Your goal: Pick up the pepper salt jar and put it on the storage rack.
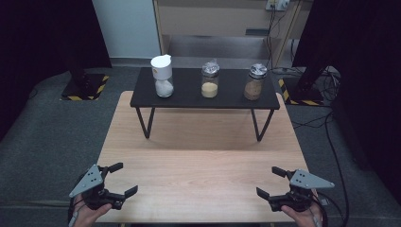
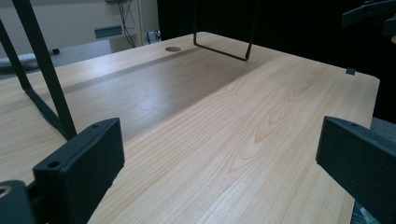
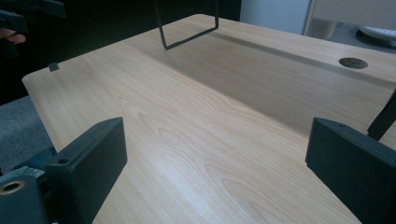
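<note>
- Grippers sat at the near corners of the wooden table, both empty, so the work looked to be at its very start, with nothing yet picked up.
- Left gripper rested at the near left corner, its jaws spread wide around bare wood; the left gripper view showed the same wide gap.
- On the black shelf at the far side stood three jars in a row, well apart from both grippers: a white-capped jar of white grains at the left, a middle jar of pale yellow powder, and a right jar of brown powder with a metal lid.
- Right gripper rested at the near right corner, jaws likewise wide and holding nothing.
- Next move, as I judged it, called for a long reach forward to the shelf, with the jaws kept wide enough to close around a jar's body.
</note>
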`<action>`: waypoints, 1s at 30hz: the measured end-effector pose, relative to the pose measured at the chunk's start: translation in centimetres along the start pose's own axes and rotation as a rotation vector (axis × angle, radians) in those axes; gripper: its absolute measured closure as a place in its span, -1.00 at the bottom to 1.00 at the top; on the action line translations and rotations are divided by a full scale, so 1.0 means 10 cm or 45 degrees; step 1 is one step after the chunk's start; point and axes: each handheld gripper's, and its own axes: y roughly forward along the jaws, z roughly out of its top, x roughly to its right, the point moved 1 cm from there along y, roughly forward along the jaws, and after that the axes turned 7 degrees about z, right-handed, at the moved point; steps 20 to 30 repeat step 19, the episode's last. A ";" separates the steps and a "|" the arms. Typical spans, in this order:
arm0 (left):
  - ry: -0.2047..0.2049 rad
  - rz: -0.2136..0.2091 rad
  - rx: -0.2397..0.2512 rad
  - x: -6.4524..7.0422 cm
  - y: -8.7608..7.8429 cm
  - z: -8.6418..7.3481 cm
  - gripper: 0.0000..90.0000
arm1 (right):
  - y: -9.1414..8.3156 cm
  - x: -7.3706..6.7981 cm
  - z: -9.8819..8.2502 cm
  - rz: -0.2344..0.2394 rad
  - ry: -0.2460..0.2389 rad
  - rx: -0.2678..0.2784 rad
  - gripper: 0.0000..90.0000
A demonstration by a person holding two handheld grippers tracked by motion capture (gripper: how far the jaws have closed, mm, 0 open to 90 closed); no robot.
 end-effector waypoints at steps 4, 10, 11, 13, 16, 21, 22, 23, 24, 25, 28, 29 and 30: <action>0.001 -0.001 0.000 0.00 0.00 0.00 -1.00 | 0.00 0.00 0.00 0.001 -0.002 0.000 -0.87; 0.002 -0.004 -0.001 0.00 0.00 0.00 -1.00 | 0.00 0.00 0.00 0.003 0.001 -0.002 -0.87; 0.002 -0.004 -0.001 0.00 0.00 0.00 -1.00 | 0.00 0.00 0.00 0.003 0.000 -0.002 -0.87; 0.002 -0.004 0.000 0.00 0.00 0.00 -1.00 | 0.00 0.00 0.00 0.004 -0.002 -0.001 -0.87; 0.004 -0.005 0.000 0.00 0.00 0.00 -1.00 | 0.00 0.00 0.00 0.008 -0.001 -0.003 -0.87; 0.002 -0.005 0.000 0.00 0.00 0.00 -1.00 | 0.00 0.00 -0.01 0.009 -0.003 -0.001 -0.87; 0.002 -0.005 0.000 0.00 0.00 0.00 -1.00 | 0.00 0.00 -0.01 0.009 -0.003 -0.001 -0.87; 0.002 -0.005 0.000 0.00 0.00 0.00 -1.00 | 0.00 0.00 -0.01 0.009 -0.003 -0.001 -0.87; 0.002 -0.005 0.000 0.00 0.00 0.00 -1.00 | 0.00 0.00 -0.01 0.009 -0.003 -0.001 -0.87; 0.002 -0.005 0.000 0.00 0.00 0.00 -1.00 | 0.00 0.00 -0.01 0.009 -0.003 -0.001 -0.87; 0.002 -0.005 0.000 0.00 0.00 0.00 -1.00 | 0.00 0.00 -0.01 0.009 -0.003 -0.001 -0.87; 0.002 -0.005 0.000 0.00 0.00 0.00 -1.00 | 0.00 0.00 -0.01 0.009 -0.003 -0.001 -0.87; 0.002 -0.005 0.000 0.00 0.00 0.00 -1.00 | 0.00 0.00 -0.01 0.009 -0.003 -0.001 -0.87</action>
